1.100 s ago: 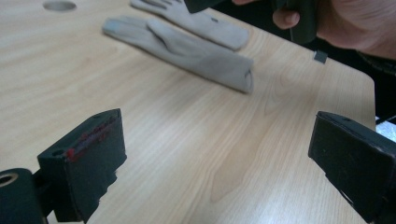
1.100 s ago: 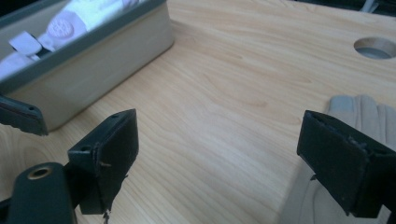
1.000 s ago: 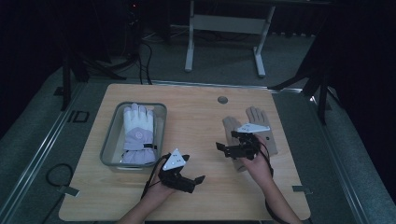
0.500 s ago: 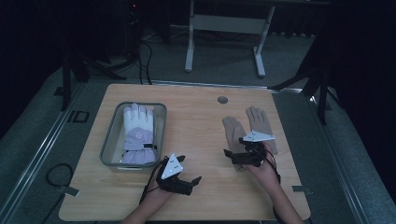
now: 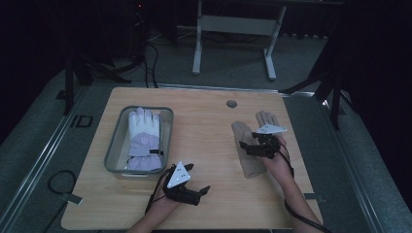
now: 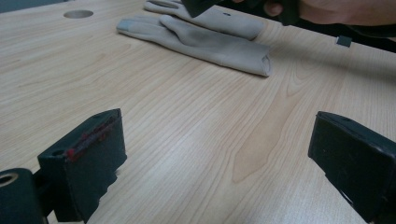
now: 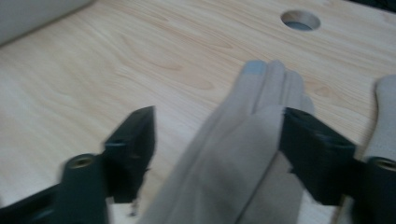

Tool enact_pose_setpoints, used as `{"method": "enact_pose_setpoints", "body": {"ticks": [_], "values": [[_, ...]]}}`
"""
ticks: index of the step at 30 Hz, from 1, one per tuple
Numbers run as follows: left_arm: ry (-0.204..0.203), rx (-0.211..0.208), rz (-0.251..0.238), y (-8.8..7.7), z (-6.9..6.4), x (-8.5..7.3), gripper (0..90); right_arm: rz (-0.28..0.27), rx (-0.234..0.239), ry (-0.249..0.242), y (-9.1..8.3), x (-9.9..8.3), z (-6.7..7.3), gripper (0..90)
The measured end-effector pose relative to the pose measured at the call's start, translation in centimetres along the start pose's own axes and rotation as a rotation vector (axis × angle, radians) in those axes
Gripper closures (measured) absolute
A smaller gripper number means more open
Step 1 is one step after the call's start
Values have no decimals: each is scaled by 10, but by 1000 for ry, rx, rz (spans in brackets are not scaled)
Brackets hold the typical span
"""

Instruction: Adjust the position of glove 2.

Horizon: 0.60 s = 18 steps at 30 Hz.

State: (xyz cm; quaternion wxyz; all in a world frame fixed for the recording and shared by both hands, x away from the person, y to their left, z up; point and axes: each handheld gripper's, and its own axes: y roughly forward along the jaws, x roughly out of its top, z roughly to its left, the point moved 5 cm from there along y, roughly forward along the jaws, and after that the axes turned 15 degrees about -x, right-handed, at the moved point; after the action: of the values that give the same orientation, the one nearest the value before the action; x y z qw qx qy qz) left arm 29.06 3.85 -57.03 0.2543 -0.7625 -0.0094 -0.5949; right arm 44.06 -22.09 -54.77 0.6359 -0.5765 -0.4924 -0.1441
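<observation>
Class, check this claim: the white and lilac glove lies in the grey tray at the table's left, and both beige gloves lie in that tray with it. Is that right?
Not quite. The white and lilac glove does lie in the grey tray, but the beige gloves lie on the bare table at its right, outside the tray, as the high view shows.

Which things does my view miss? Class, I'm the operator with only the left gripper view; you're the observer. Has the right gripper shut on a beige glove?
Observer: No. The right gripper is open, one jaw either side of a beige glove.
Operator: Anything else on the table?
Observer: A tray at the left side holds a white and lilac glove.
Operator: Where is my left gripper?
Observer: By the table's front edge, right of the tray.
</observation>
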Motion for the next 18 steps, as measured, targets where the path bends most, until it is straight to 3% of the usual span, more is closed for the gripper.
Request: {"method": "enact_pose_setpoints", "body": {"ticks": [3,8,10,12,18], "values": [[-3,-5,1,0,1,-1,42,26,-6,2,13,-2,-4,360],[-6,-3,2,-1,2,-1,42,68,-57,-12,34,-10,-11,363],[-9,-3,-1,-1,2,-1,42,93,-57,-21,41,-14,-12,364],[-8,-1,1,-1,2,-1,42,93,-69,-49,43,-17,-10,383],[1,-1,1,-1,1,-1,42,79,-66,-40,42,-19,-6,481]]}}
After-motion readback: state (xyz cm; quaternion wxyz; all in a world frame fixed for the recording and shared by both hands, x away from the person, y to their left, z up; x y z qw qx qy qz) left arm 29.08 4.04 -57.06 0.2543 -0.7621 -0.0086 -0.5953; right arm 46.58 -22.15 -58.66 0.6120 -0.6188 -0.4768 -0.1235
